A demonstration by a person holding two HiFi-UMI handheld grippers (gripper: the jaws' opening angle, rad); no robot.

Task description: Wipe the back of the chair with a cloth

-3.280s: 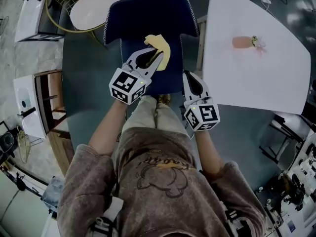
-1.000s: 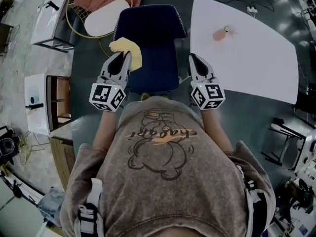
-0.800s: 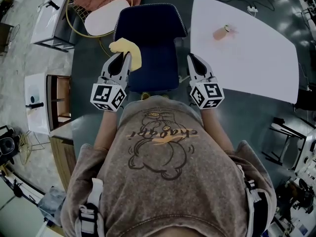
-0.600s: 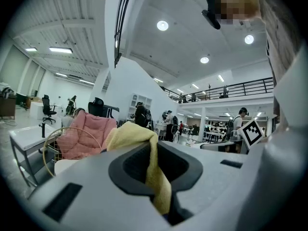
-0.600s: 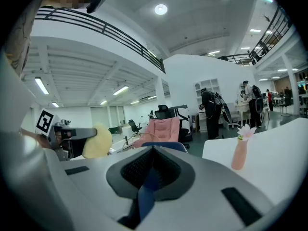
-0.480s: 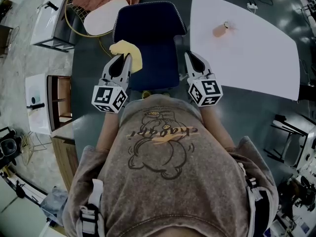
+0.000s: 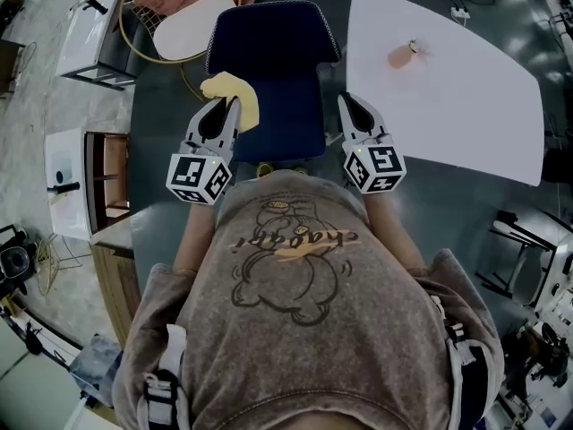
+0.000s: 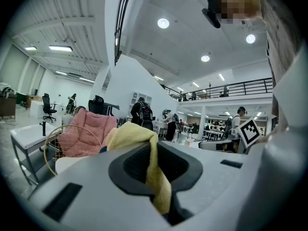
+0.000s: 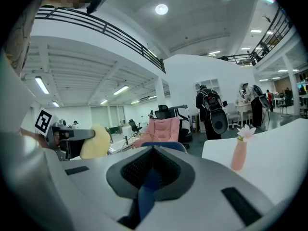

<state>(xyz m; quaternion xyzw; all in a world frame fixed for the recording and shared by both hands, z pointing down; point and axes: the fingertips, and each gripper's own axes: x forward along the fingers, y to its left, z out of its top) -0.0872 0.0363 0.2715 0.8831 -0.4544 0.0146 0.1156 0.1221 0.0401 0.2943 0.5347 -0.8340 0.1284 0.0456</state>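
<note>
Cloth [image 7: 231,95], yellow and bunched, was pinched in your left gripper [image 7: 226,107], whose 2 jaws were closed on it; in the left gripper view 1 fold hung down between them and the rest bulged over the tips; it sat at the left edge of the navy chair [image 7: 273,52], and whether it touched the seat could not be told. Your right gripper [image 7: 349,106] held nothing; its jaws were together, with just a blue strip of the chair showing through the slit; it hovered by the seat's right edge, just beside the white table [image 7: 448,106]; 1 pink vase [image 7: 400,56] stood on that table, well apart from both grippers.
</note>
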